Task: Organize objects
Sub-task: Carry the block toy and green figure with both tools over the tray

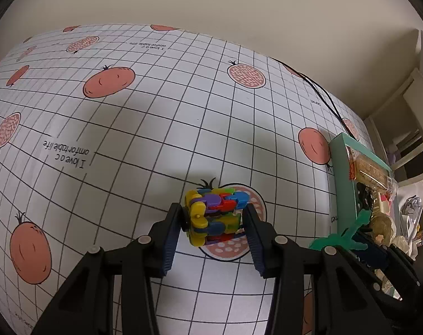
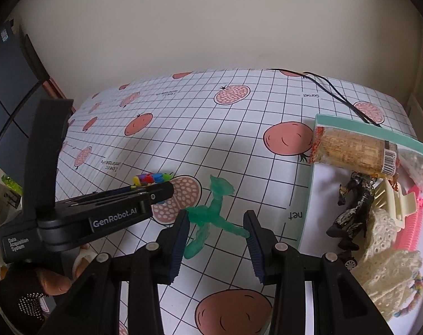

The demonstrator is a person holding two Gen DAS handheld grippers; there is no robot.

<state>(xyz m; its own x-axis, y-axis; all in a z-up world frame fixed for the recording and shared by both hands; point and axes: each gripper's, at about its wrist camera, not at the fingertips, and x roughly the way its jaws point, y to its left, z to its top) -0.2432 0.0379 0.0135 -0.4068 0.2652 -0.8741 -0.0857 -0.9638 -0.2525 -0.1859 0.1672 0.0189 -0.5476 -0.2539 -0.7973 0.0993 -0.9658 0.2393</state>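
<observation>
Left gripper (image 1: 215, 223) jaws bracket the multicoloured block cube (image 1: 215, 217) on the tablecloth (image 1: 127, 128), contact uncertain. Right gripper (image 2: 218, 231) stands released around the green figure (image 2: 211, 212). Clamp squarely before lifting toward the tray (image 2: 305, 217).

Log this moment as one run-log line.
left tool: around multicoloured puzzle cube | right tool: open around green figure | tray: partly filled

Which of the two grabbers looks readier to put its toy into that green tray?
Probably the right gripper: its open fingers straddle the green figure, beside the tray. The left gripper brackets the colourful block toy, farther from the tray.
</observation>
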